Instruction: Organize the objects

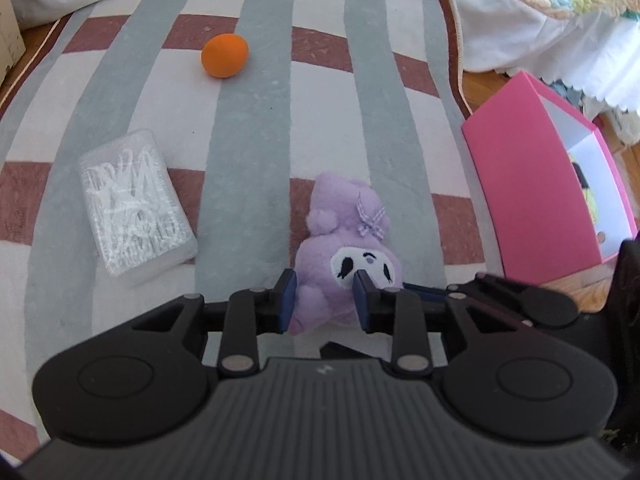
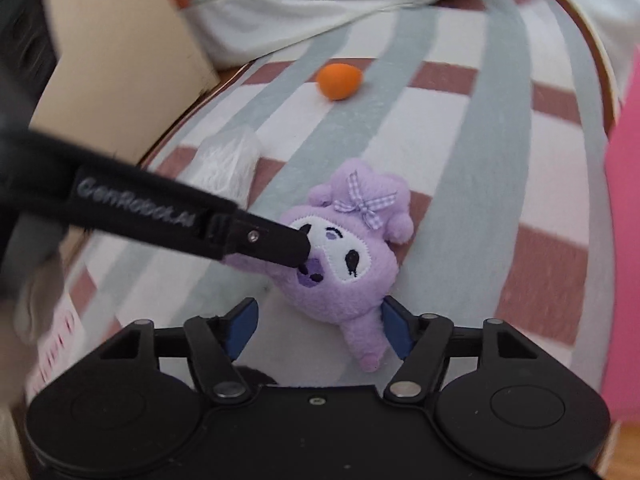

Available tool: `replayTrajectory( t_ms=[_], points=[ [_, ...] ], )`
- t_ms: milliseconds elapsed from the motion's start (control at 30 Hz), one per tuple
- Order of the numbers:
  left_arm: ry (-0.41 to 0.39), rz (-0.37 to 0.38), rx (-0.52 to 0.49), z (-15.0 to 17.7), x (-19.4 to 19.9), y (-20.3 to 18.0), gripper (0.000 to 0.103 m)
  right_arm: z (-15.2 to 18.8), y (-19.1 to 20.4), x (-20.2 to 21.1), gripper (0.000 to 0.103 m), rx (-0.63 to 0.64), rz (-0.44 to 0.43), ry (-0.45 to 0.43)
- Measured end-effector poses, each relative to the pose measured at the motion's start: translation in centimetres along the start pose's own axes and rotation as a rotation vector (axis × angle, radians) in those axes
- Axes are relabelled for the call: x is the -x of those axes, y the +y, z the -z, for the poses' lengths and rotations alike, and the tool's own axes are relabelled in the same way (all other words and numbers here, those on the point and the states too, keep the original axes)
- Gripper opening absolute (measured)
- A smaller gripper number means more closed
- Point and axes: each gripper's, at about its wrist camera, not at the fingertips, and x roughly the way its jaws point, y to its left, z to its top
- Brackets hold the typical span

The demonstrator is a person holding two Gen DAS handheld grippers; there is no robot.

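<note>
— Left gripper pinched the purple plush toy on the striped rug, probably steadying it near the pink box.
— Right gripper stood open around its lower body, seemingly ready to take over.

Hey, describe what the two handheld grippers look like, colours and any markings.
Both are matte black with linkage arms, silver pivot pins and blue pads. The left gripper has a ribbed grey body; seen from the right gripper, its side reads "GenRobot.AI".
</note>
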Motion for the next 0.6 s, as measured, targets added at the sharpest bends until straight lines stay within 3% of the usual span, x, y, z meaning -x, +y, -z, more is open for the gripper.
replayTrajectory(
  t_ms=[167,367,600],
  points=[
    [-0.022,0.048,0.055,0.1,-0.4,0.9,0.029,0.3,-0.3,-0.3,0.072,-0.106,0.012,-0.073],
    [-0.024,0.049,0.075,0.3,-0.6,1.1,0.029,0.7,1.3,-0.6,0.060,-0.003,0.114,-0.090],
    [-0.028,0.012,0.056,0.9,0.3,0.0,0.026,0.1,2.6,-0.1,0.057,0.081,0.173,-0.062]
  ],
)
